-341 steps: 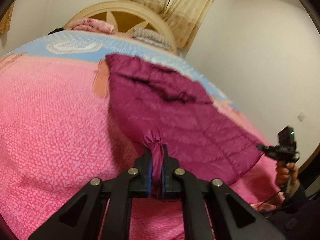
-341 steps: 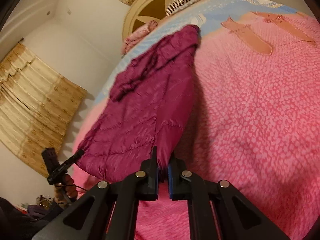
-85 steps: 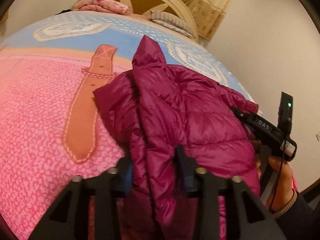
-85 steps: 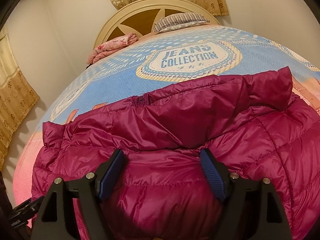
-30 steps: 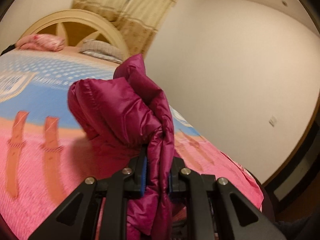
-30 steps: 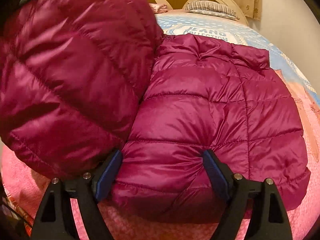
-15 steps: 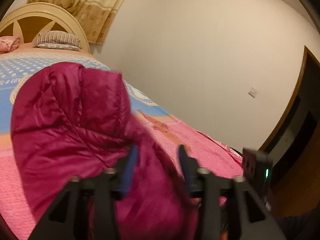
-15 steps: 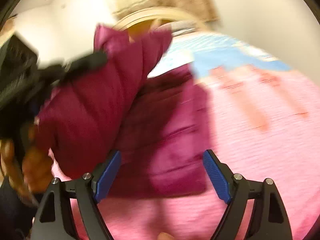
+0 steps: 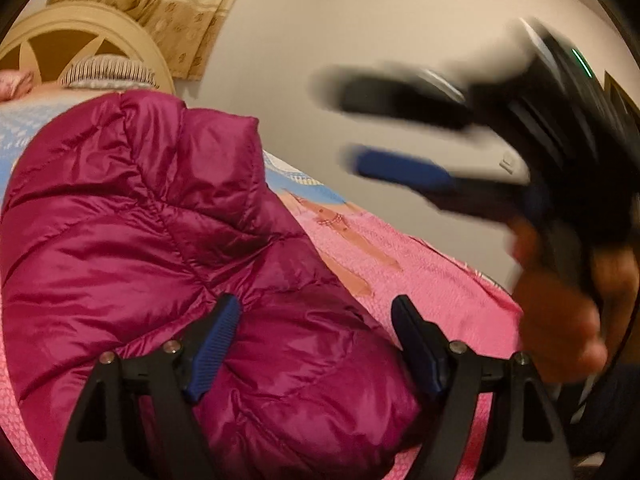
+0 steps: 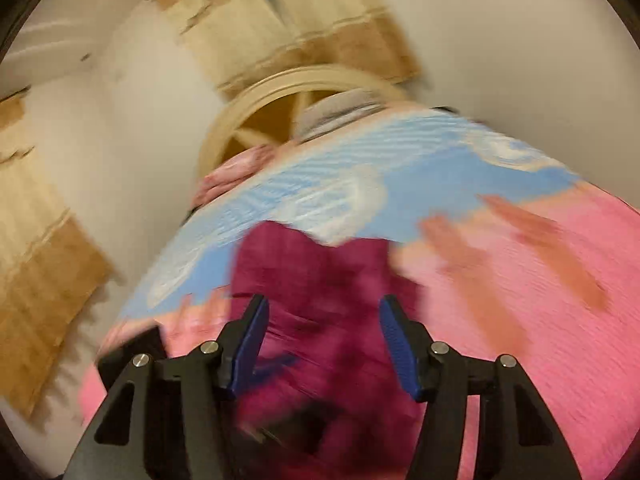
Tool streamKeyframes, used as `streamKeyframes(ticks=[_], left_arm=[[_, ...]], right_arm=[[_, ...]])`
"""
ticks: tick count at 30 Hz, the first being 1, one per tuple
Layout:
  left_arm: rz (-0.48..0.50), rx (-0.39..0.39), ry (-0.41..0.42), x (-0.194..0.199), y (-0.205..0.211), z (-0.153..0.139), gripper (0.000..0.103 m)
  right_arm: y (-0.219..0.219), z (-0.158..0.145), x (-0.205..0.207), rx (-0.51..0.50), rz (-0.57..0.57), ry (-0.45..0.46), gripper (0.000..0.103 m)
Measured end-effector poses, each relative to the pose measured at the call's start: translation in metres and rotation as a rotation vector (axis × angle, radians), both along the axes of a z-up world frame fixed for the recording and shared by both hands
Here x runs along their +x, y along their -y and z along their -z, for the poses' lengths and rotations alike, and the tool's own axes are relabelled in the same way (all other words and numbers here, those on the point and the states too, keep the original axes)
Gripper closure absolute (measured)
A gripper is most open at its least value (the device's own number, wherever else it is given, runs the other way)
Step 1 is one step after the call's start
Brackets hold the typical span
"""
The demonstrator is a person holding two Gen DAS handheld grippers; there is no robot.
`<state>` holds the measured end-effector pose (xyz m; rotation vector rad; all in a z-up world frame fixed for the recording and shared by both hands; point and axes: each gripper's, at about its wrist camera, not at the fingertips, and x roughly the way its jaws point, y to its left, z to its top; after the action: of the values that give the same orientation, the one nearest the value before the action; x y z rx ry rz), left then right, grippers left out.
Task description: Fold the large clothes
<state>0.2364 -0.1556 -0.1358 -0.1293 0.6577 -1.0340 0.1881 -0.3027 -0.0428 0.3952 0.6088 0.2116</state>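
One magenta puffer jacket lies bunched on the pink-and-blue bedspread, filling the lower left of the left wrist view. Two grippers: the left gripper has just been opening and stands wide astride the jacket's folded edge, pads not pressing on it. The right gripper, blurred at upper right in the left view, has just been closing partway, holds nothing, jacket below it; one headboard, two pillows behind.

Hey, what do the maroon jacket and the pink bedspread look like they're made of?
Puffer jacket: looks like thin nylon or polyester shell, glossy, stitched into padded quilted sections; the filling is hidden.
Bedspread: looks like matte woven or terry-like cotton, with a fine nubby speckle; the exact fibre is unclear.
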Motion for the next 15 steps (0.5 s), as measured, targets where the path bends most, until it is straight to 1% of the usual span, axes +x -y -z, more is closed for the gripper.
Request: streamKeyframes(ticks=[1,2,3,4,6,7,8,9,10,11,12,13,14,15], left_arm=[[-0.004,0.007,0.010,-0.003,-0.004,-0.001,0.022],[-0.010,0.008,0.010,-0.004,-0.009,-0.002,0.022],[-0.015,0.004,0.005,-0.005,-0.013,-0.003,0.022],[-0.019,-0.003,0.001,-0.005,-0.015,-0.003,0.022],[-0.043,-0.018,-0.021,-0.007,-0.029,-0.011,0.022],[-0.050,-0.039,-0.026,-0.009,-0.042,-0.012,0.019],[-0.059,-0.051,-0.022,-0.010,-0.048,-0.014,0.009],[-0.099,-0.057,0.010,-0.015,-0.063,-0.022,0.003],[-0.129,-0.059,0.038,-0.016,-0.072,-0.026,0.000],[-0.163,-0.057,0.075,-0.016,-0.083,-0.031,0.000],[-0.187,-0.045,0.091,-0.014,-0.088,-0.033,0.000],[-0.256,-0.002,0.114,-0.004,-0.093,-0.034,0.000],[-0.297,0.021,0.111,0.006,-0.096,-0.032,0.000],[-0.328,0.019,0.087,0.019,-0.099,-0.027,0.000]], right_arm=[[-0.009,-0.002,0.009,-0.004,-0.033,-0.019,0.044],[-0.017,0.001,0.030,-0.027,-0.056,-0.067,0.044],[-0.021,0.003,0.039,-0.047,-0.054,-0.098,0.044],[-0.023,0.009,0.055,-0.056,-0.066,-0.145,0.044],[-0.021,0.023,0.069,-0.055,-0.077,-0.210,0.045],[-0.022,0.028,0.070,-0.081,-0.060,-0.236,0.046],[-0.022,0.037,0.076,-0.113,-0.048,-0.267,0.046],[-0.021,0.045,0.078,-0.124,-0.046,-0.284,0.047],[-0.020,0.050,0.077,-0.139,-0.035,-0.297,0.047],[-0.020,0.056,0.079,-0.153,-0.022,-0.305,0.047],[-0.018,0.061,0.078,-0.158,-0.008,-0.311,0.047],[-0.015,0.066,0.075,-0.153,0.003,-0.315,0.047],[-0.006,0.073,0.073,-0.151,0.015,-0.321,0.047],[-0.003,0.078,0.073,-0.149,0.032,-0.324,0.047]])
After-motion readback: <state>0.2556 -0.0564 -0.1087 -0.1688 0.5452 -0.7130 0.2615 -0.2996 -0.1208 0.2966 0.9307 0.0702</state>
